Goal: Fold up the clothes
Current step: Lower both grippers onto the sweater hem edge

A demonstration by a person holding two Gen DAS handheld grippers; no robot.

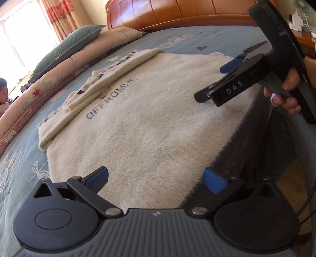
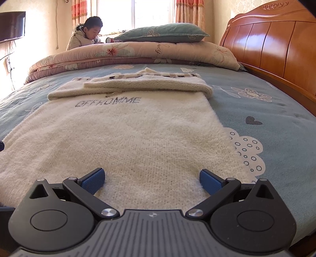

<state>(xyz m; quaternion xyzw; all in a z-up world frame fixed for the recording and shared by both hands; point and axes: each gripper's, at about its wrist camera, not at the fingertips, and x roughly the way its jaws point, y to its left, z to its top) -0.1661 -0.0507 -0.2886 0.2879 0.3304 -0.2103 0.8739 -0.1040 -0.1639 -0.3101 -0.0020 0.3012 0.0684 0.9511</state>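
With both my left tongs (image 1: 156, 179) and right tongs (image 2: 152, 180) spread wide and empty at the near hem of the sweater (image 2: 126, 138) on the bed (image 2: 276, 122), sleeves already folded in ahead, I judge the next move is pinching that hem.

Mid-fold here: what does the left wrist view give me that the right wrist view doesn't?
Only the left wrist view shows the right gripper from outside, open over the sweater's near edge, with the hand holding it, plus a fan and the bed's front edge. Only the right wrist view shows the wall television and the window. Both share the white sweater with its sleeves folded in, the blue sheet, the rolled quilt, the green pillow and the headboard.
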